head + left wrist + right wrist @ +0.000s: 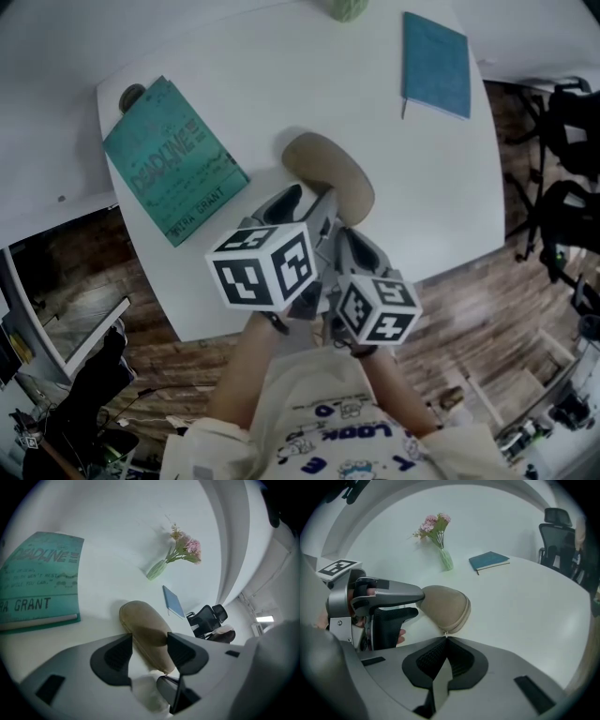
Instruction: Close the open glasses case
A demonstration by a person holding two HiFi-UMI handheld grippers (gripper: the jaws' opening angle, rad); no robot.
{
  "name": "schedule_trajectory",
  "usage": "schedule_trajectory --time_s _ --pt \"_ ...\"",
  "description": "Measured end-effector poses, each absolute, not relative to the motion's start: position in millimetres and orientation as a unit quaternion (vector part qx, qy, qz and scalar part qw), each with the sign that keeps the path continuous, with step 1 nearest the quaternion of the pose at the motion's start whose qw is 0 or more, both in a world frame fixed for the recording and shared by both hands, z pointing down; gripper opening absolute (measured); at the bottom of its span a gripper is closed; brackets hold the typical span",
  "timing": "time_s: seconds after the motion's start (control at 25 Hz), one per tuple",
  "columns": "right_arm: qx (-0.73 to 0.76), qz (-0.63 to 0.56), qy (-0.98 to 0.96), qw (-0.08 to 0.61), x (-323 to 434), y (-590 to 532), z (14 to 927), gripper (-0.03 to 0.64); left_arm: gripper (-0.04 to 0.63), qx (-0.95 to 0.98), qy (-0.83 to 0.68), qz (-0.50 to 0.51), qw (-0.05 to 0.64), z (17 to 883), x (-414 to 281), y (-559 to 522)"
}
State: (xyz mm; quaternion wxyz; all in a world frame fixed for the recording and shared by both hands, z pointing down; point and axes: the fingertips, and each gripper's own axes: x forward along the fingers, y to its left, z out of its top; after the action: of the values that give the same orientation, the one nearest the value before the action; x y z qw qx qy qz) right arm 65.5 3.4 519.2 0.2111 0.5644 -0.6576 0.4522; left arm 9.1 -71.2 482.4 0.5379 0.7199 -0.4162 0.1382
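Seemingly midway: glasses case [330, 175] lid lies down; left gripper [150, 638] clamps its body, right gripper [445, 640] jaws meet on zipper pull [445, 633]; zipping remains.

Grey grippers [149, 651], black-white marker cubes [262, 267]

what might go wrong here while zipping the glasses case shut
1. The right gripper is shut on the tiny zip pull with just its tips; it may slip off.
2. The left gripper holds only one end of the glasses case, so the case may swing on the table as the zip is dragged.
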Motion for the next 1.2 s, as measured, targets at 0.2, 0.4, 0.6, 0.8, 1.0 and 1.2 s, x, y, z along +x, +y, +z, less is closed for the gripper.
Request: schedule_trajectory --time_s 0.2,0.4,0.6,0.8,1.0,1.2 --pt "0.558 0.452 -0.662 0.216 75 3 519 0.002 0.224 0.716 -0.417 0.134 0.543 483 12 -71" --pt "0.534 0.441 -0.684 0.229 73 3 519 0.000 0.229 0.664 -0.414 0.071 0.619 485 16 -65" --pt "0.511 0.440 -0.698 0.240 71 4 521 0.000 0.259 0.632 -0.397 0.005 0.665 484 23 -70" --pt "0.497 0.435 -0.709 0.247 69 4 519 0.000 0.259 0.639 -0.412 0.024 0.649 486 30 -82" --pt "0.507 0.428 -0.705 0.252 74 4 519 0.000 0.265 0.649 -0.422 0.030 0.632 489 29 -83" --pt "0.517 0.403 -0.708 0.263 87 5 514 0.000 0.265 0.655 -0.405 0.030 0.637 489 29 -82"
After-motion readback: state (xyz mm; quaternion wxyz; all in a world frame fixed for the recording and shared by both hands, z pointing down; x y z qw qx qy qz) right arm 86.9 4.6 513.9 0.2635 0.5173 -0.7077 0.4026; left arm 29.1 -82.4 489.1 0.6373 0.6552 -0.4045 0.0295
